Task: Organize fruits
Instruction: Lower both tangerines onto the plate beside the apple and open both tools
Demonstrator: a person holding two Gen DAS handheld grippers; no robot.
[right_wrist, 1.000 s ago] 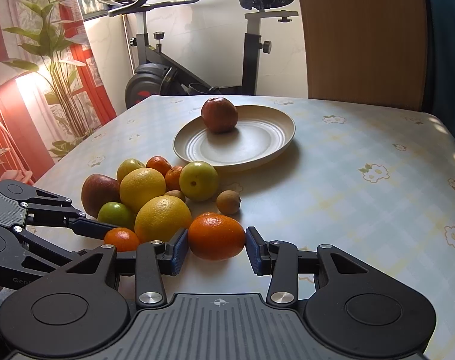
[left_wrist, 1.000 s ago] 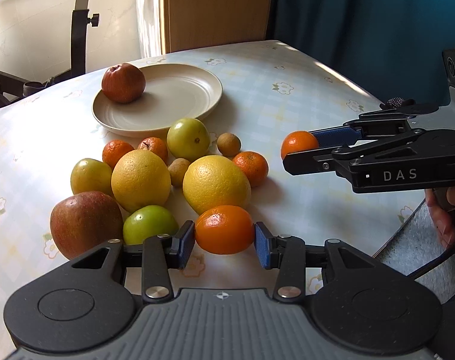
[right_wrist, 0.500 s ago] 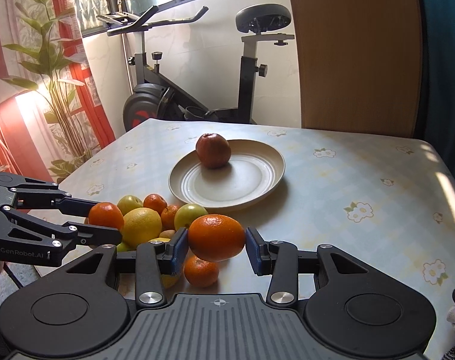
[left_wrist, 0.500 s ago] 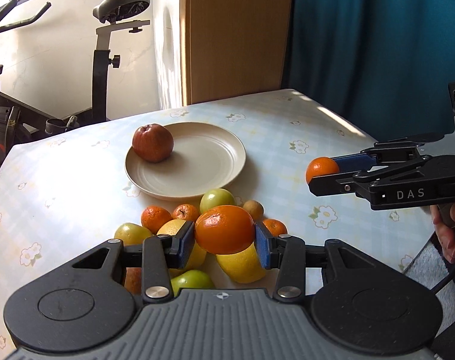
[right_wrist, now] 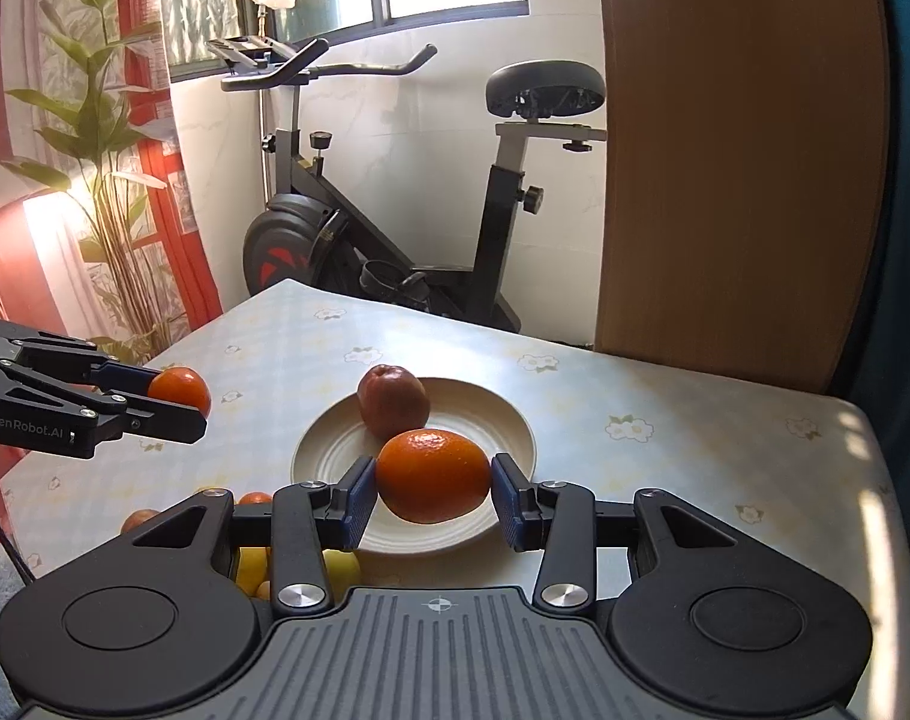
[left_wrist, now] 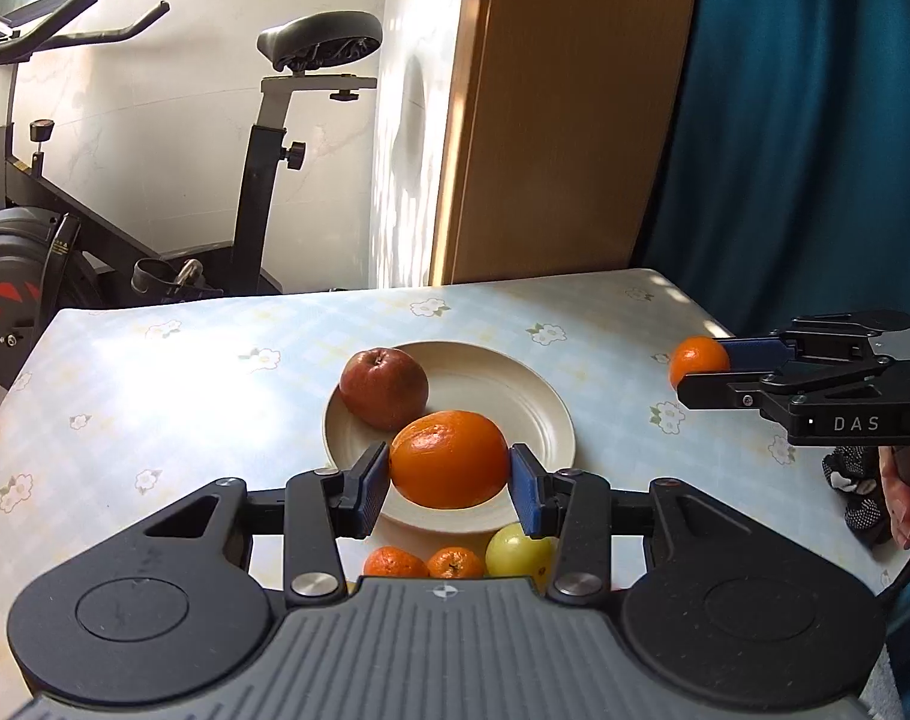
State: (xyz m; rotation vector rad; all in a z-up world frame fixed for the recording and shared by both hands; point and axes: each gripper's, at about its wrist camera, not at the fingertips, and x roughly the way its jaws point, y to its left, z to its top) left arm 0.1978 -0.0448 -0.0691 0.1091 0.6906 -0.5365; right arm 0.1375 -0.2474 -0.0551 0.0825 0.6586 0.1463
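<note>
My left gripper [left_wrist: 449, 473] is shut on an orange [left_wrist: 449, 457], held in the air in front of the cream plate [left_wrist: 517, 405]. A red apple [left_wrist: 384, 387] lies on the plate's left side. My right gripper [right_wrist: 434, 489] is shut on a second orange [right_wrist: 434, 474], also in the air at the plate's [right_wrist: 490, 423] near rim, with the apple [right_wrist: 393, 401] behind it. Each gripper shows in the other's view: the right gripper [left_wrist: 703, 369] with its orange [left_wrist: 694, 360] at the right, the left gripper [right_wrist: 179, 401] with its orange [right_wrist: 179, 389] at the left.
The other fruits lie below the fingers: two small oranges [left_wrist: 395, 563], a green apple [left_wrist: 517, 552] and yellow fruit [right_wrist: 251, 570]. The flowered tablecloth [left_wrist: 185, 396] ends at an exercise bike [right_wrist: 395, 240], a wooden panel [left_wrist: 568, 120] and a blue curtain [left_wrist: 814, 150]. A hand [left_wrist: 898, 498] is at the right.
Both grippers have lifted their oranges off the table and carried them up and forward towards the plate. The fruit heap has dropped to the bottom of both views.
</note>
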